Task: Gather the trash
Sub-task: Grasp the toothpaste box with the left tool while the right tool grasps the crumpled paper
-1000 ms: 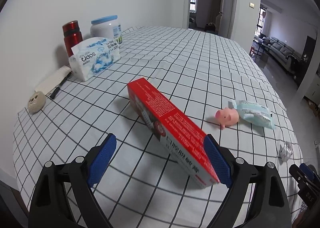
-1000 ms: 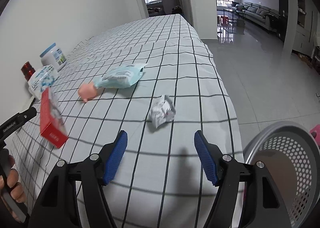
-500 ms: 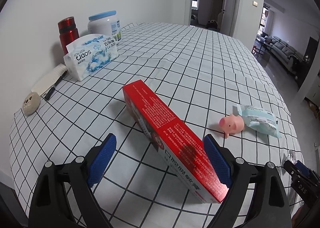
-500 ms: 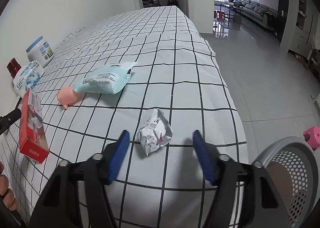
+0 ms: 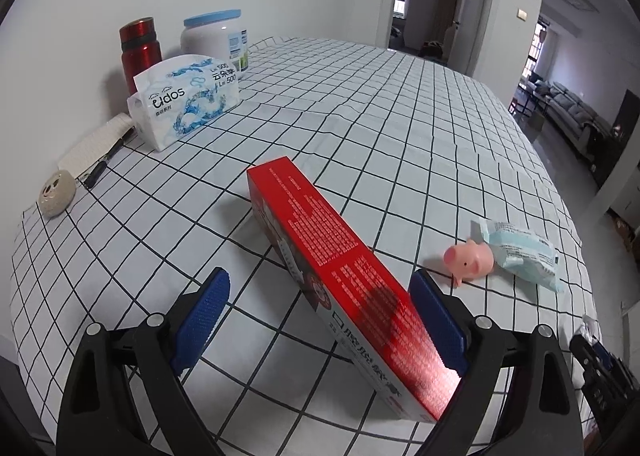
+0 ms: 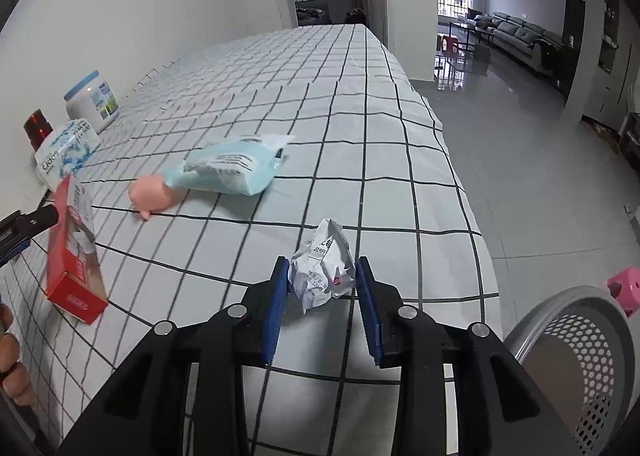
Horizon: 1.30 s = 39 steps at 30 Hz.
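A crumpled white paper ball lies on the checked tablecloth near the table's right edge. My right gripper has its blue pads close on both sides of the ball, touching or nearly touching it. A grey perforated waste basket stands on the floor to the lower right. My left gripper is open, with a long red box lying between its pads, against the right pad. The ball barely shows at the table edge in the left wrist view.
A pink toy pig and a light blue packet lie mid-table. A tissue pack, red flask, white jar, pen and small round object sit along the wall. A pink stool stands on the floor.
My right gripper moved forward over the paper ball and its jaws narrowed around it. The left gripper stayed open and shifted slightly along the red box.
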Tool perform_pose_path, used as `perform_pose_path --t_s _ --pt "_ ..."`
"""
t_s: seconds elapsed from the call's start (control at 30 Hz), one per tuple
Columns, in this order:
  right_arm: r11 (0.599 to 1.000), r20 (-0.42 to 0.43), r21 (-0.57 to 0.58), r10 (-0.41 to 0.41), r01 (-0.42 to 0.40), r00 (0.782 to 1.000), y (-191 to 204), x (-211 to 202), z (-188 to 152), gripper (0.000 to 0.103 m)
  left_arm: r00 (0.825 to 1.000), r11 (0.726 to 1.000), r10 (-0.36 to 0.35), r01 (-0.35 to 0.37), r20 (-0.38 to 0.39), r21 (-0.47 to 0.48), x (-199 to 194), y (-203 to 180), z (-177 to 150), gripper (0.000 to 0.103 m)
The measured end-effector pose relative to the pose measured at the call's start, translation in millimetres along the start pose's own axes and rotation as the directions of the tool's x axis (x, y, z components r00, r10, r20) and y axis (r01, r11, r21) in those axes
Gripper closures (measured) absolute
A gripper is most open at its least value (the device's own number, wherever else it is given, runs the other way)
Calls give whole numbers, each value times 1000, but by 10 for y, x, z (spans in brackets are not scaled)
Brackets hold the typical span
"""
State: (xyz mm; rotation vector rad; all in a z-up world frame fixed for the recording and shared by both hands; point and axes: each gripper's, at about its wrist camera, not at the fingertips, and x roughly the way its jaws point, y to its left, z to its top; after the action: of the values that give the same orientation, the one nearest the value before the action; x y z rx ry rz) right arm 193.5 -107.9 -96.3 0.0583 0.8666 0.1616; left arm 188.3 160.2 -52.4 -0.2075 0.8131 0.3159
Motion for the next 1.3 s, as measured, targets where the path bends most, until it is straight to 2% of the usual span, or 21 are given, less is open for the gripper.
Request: perform_pose_path --t_s 0.13,0.3,0.47,0.63,0.73,0.83,0.87,1.0,1.17,1.3 --pt "1000 9 1 13 -13 1000 11 -47 -8 70 1000 1000 20 -20 -23 -2 68 -51 22 13" --pt "1000 16 3 17 -17 1000 22 -82 -27 70 995 995 88 -86 -51 45 173 -189 29 10" --pt "999 29 10 31 -31 999 -4 -141 -38 70 992 996 77 -73 -96 45 263 -226 -18 10" --pt "999 35 20 41 -42 999 -42 -172 -37 70 993 995 89 -85 -78 55 219 -170 -77 9" --pt "999 37 25 46 -47 998 -51 -176 -47 70 994 995 89 -86 -68 44 185 -69 -99 12" --pt "998 32 30 50 -51 998 -49 -164 -61 70 994 996 81 -78 -73 42 155 19 -121 26" --pt "998 31 29 50 -51 998 -44 -161 -64 70 994 996 81 -77 -78 45 159 32 -126 35" --pt "998 30 24 54 -55 998 -6 -171 -93 70 991 999 49 -46 -124 23 228 126 -181 56" --pt "998 33 22 53 -54 998 17 -224 -129 70 993 1000 25 -23 -113 20 189 158 -228 68" --pt "998 37 28 53 -54 998 10 -265 -142 70 995 1000 0 3 -99 27 115 131 -246 69"
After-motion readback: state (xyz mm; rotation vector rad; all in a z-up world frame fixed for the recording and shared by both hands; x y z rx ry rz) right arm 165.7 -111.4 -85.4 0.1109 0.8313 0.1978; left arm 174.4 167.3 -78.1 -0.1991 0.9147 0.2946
